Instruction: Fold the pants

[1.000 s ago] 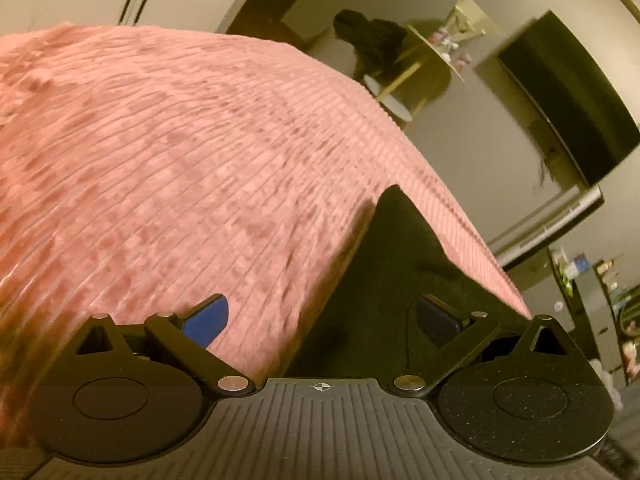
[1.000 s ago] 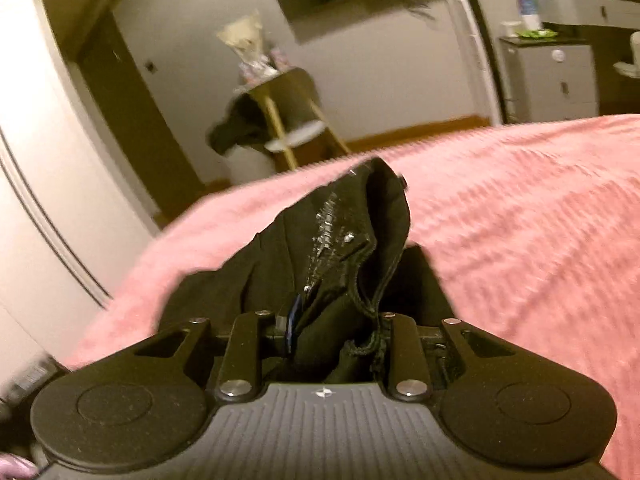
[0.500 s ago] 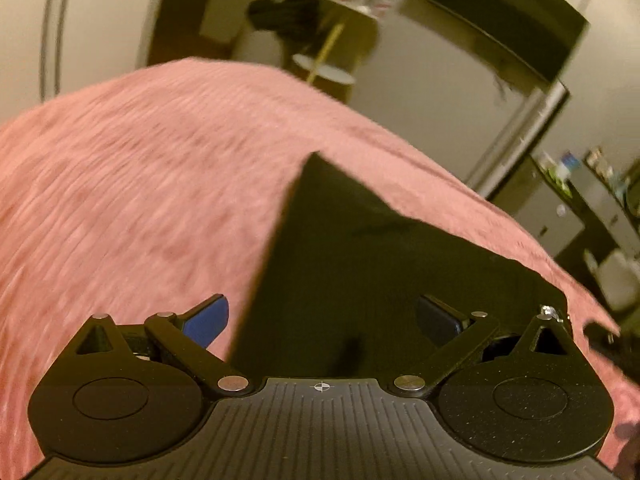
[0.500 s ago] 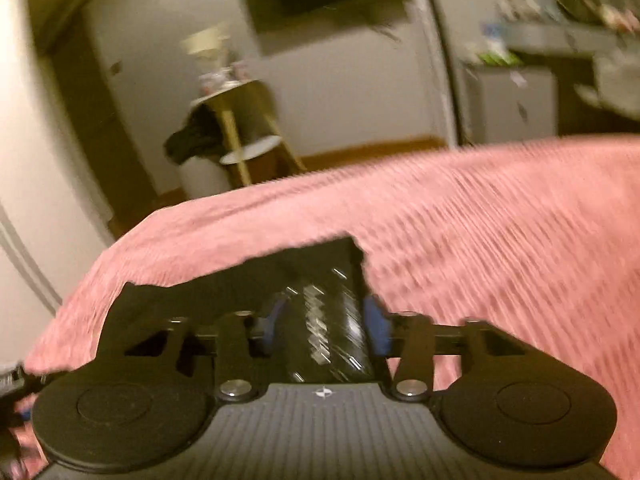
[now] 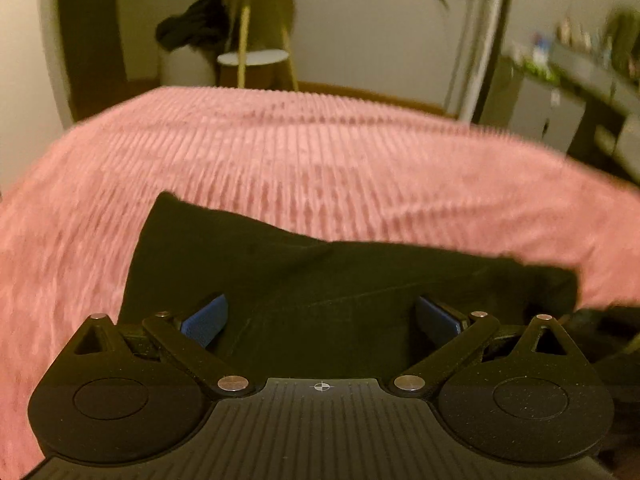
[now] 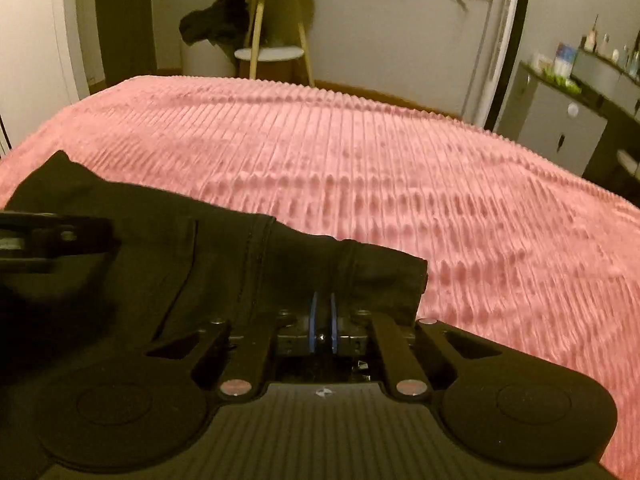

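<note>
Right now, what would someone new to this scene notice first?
The big pink ribbed bedspread fills most of both views. Black pants lie bunched on its near edge, directly ahead of the grippers. The left gripper is wide open over them; the right gripper has its blue fingers shut together.

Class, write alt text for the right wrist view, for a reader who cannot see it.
The right gripper, shut, points over black pants lying on a pink ribbed bedspread. The left gripper shows at the left edge, and a stool stands by the far wall.
</note>
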`<state>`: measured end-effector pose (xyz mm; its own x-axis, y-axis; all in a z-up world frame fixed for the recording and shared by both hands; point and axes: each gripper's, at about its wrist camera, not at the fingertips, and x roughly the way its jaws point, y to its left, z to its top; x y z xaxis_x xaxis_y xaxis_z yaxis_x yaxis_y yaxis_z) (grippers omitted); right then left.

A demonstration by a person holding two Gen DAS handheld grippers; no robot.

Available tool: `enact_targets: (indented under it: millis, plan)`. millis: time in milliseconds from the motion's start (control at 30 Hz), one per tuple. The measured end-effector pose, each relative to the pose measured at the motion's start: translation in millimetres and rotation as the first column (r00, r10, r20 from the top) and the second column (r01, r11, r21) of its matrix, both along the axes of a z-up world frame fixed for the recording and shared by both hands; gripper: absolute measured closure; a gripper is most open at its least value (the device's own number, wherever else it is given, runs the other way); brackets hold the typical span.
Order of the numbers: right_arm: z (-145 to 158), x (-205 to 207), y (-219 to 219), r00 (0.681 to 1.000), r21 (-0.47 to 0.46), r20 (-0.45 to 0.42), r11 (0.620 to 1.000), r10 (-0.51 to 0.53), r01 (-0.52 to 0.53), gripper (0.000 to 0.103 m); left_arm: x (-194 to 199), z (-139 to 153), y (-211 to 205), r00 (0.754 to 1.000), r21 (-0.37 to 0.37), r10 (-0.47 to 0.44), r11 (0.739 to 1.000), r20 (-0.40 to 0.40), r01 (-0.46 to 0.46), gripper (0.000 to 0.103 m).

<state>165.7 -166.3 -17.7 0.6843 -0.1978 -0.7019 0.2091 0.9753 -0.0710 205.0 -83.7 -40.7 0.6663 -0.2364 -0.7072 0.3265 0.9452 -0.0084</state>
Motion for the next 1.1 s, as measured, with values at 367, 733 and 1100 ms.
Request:
enact_targets:
  millis: [367, 733, 1100]
  plan:
    - [22.5, -60.7, -38.7, 0.99, 0.38, 0.129, 0.925, -0.055, 0.002, 0.065, -48.2, 17.8, 35.8, 0.996, -0.017, -0.084, 0.996, 0.035, 0.084, 0.0]
    - [12.2, -165.3, -47.4, 0.969, 0.708, 0.183, 0.706, -0.167, -0.012, 0.059, -112.2, 7.4, 96.4, 0.998, -0.256, 0.028, 0.966, -0.064, -0.043, 0.0]
    - [-26.7, -150.6, -67.2, 0.973, 0.806, -0.007, 0.574, -0.231, 0.142, 0.103, -110.5, -8.3, 78.6, 0.995, -0.133, 0.013, 0.991, -0.104, -0.027, 0.0]
